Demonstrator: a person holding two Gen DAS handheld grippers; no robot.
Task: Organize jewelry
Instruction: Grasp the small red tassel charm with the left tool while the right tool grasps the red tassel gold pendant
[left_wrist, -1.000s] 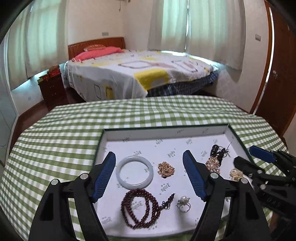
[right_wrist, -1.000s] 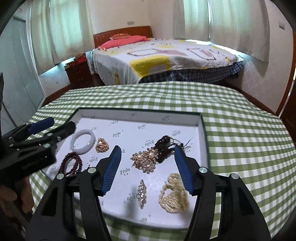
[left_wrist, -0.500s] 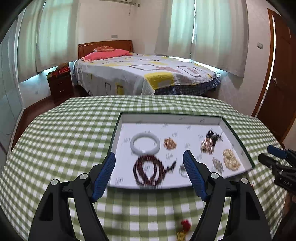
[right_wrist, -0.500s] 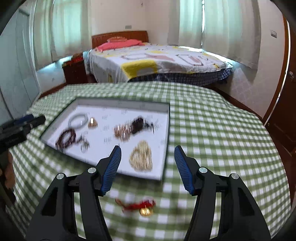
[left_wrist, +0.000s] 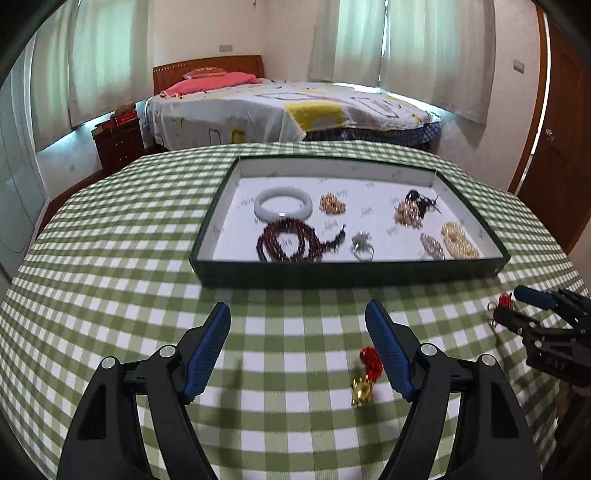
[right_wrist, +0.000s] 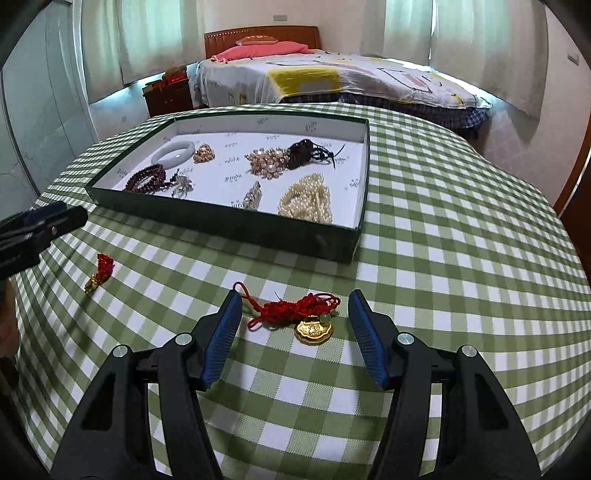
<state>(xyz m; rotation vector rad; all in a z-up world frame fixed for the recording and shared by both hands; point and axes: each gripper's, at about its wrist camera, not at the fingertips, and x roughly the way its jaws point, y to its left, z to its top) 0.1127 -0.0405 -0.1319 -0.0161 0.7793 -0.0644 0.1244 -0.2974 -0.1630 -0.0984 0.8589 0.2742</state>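
Pendant with red cord (right_wrist: 295, 315) lies on cloth between parted fingers of right gripper (right_wrist: 293, 334), untouched; left gripper (left_wrist: 297, 350) also spread, empty. Light, limp cord, slick gold lock; pinch knotted cord bundle.

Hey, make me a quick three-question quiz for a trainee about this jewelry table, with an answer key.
1. True or false: the gold lock pendant on the red cord lies inside the green tray.
2. Which piece lies nearest the tray's right-hand wall: A) white bangle, B) pearl strand, C) dark red bead necklace?
3. Fill in: the small red and gold charm lies close by the inner face of the left tongs' ____ finger.

Key:
1. False; it lies on the checked tablecloth, between the open right tongs.
2. B
3. Right
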